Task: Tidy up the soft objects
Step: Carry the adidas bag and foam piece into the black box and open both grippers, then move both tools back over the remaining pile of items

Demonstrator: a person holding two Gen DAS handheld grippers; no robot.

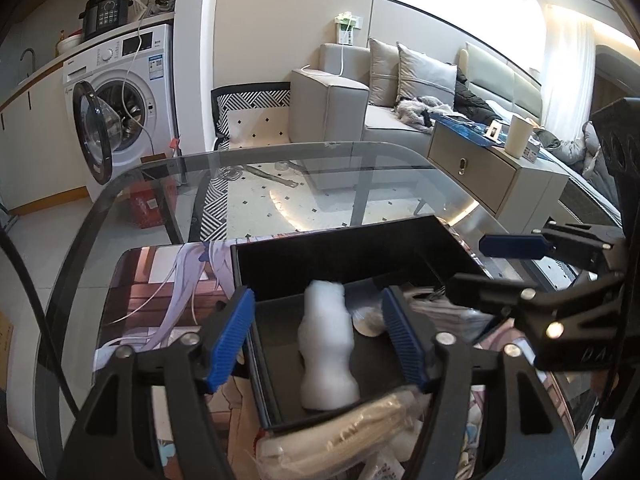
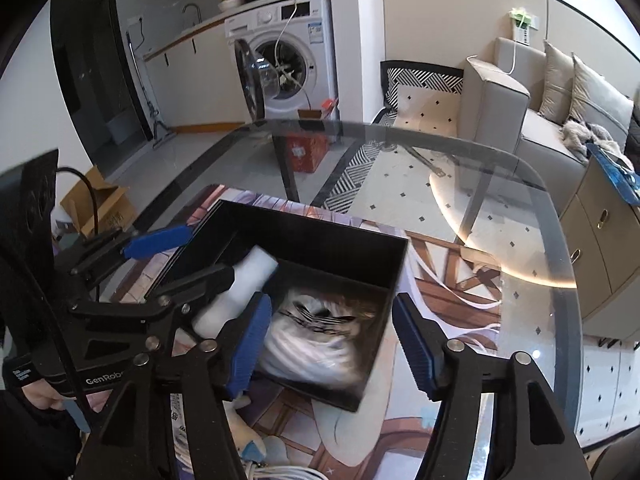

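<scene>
Drop-off step: both grippers hang over the black box (image 1: 360, 248) on the printed mat (image 1: 160, 280), glass table (image 1: 280, 160) underneath. Left gripper (image 1: 318, 332) is spread, blue pads either side of the white foam roll (image 1: 326, 344) but clear of it; the roll lies in the box's left half, long axis running near to far. Right gripper (image 2: 332, 344) is also spread, nothing pinched; below it a bagged soft bundle (image 2: 316, 336) sits in the box's right half, smeared with blur, so probably dropping or settling. No earlier frame to compare, so that's only my read. So two soft items look boxed. Still out: a bagged pale item (image 1: 360, 428) at the near edge of the box and a few packets (image 1: 452, 312) just right of it. Next move, I'd guess: back both grippers up out of the box without clipping the walls, then go for the near bagged item. It's slippery plastic, so pinch mid-body and not the loose film.
</scene>
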